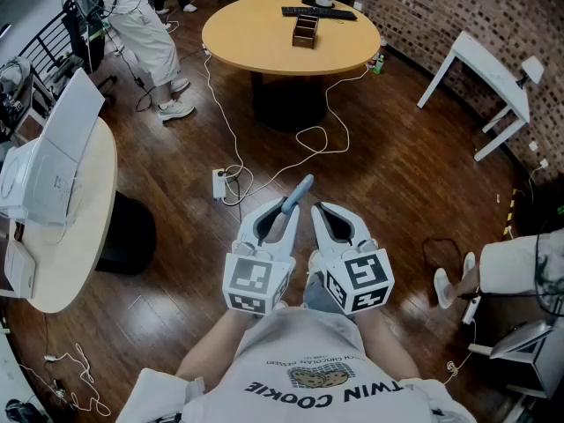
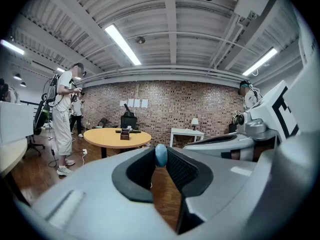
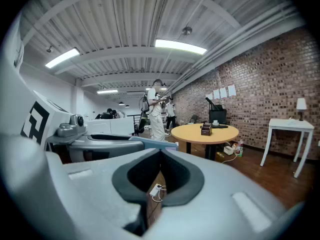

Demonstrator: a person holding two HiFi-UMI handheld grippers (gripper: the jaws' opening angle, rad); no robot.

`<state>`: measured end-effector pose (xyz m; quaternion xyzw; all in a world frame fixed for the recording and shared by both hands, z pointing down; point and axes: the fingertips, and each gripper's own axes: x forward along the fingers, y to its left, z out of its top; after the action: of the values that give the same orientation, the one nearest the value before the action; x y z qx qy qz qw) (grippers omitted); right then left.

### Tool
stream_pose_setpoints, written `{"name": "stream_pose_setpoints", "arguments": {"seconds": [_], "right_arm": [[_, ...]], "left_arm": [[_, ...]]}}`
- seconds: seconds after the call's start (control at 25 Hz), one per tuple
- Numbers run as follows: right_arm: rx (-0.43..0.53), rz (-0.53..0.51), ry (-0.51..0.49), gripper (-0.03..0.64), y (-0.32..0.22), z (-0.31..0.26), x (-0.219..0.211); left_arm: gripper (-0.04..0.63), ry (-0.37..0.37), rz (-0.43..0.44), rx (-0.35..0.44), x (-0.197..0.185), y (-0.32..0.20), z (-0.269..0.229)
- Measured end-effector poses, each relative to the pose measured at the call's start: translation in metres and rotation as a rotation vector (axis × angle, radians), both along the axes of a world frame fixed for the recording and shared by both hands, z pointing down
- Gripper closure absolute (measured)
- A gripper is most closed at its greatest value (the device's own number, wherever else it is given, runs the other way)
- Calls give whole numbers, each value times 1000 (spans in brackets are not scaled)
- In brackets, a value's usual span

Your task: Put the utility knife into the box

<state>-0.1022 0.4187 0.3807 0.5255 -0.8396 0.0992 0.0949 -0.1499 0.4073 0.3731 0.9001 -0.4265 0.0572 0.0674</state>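
Left tool (image 1: 284, 210) clamps the utility knife (image 1: 298, 192), right tool (image 1: 318, 210) clenched empty, over open wooden floor (image 1: 397, 174).

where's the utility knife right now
In the head view, the utility knife sticks forward from the left hand-held gripper, clamped between its jaws above the wooden floor.

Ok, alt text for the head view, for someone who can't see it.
The left gripper holds a blue-grey utility knife beside the shut, empty right gripper over a wood floor; a round table with a small box stands ahead.
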Motion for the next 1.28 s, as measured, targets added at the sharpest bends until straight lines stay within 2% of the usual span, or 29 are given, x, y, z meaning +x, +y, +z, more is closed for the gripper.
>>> {"name": "stream_pose_setpoints", "arguments": {"seconds": [0.44,0.76,1.04,1.28], "right_arm": [[-2,-12,-10,617,-103,-3,72],[-24,-32,-41,617,-156,8,128],[-25,-66,-55,617,-195,10,163],[-15,-89,-69,616,-211,9,170]], "left_arm": [[523,-28,3,-3,69,-101,-1],[523,-56,-15,-19,126,-153,9],[523,-69,-59,-6,157,-191,7],[523,-75,-75,3,170,-206,6]]}}
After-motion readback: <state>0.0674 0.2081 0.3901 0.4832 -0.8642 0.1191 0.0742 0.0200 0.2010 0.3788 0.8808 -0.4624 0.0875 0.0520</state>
